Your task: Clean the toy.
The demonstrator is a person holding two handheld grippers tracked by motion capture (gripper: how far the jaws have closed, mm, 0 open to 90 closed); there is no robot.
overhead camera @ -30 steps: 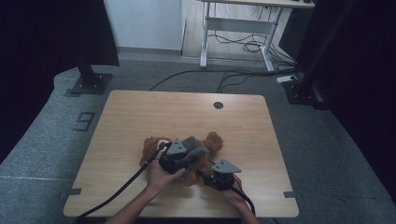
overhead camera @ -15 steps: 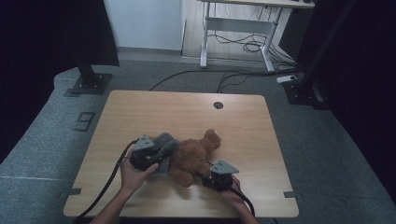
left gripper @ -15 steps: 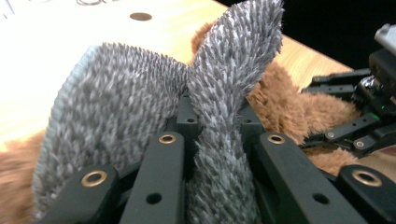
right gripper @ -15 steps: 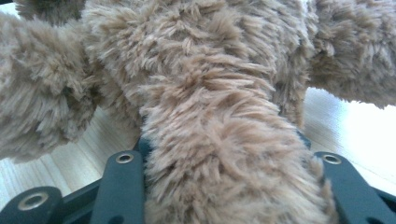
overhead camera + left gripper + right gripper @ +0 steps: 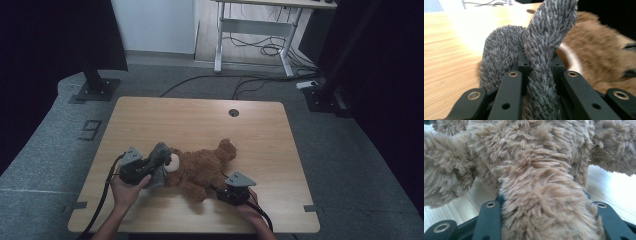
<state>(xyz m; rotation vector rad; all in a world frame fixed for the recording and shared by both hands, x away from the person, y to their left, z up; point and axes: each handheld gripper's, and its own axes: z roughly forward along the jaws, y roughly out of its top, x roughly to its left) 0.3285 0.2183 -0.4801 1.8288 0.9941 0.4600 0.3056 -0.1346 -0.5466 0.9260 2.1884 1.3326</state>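
Brown plush toy [image 5: 200, 167] lying mid-table, nearer the front edge of the wooden table [image 5: 200, 117], between both grippers. Left gripper [image 5: 150, 167] clamped tight on grey fuzzy cloth [image 5: 541, 50], jaws squeezed nearly together w/ the fabric bunched up through them; cloth sits at the toy's left end, touching it, prob. a garment or wrap coming off the toy, though hard to tell from the high view. Right gripper [image 5: 222, 192] clamped on a thick brown limb of the toy [image 5: 541, 202], fur bulging betw. both jaws, pinning it at the front right.

Step in hand, at a guess: stripping grey cloth off toy, right side anchoring, left side pulling away to the left.

Next move: keep right grip firm, no slack; draw cloth further left & slightly up till free of the toy, then set it down apart. Risk: toy dragging along if anchor slips.
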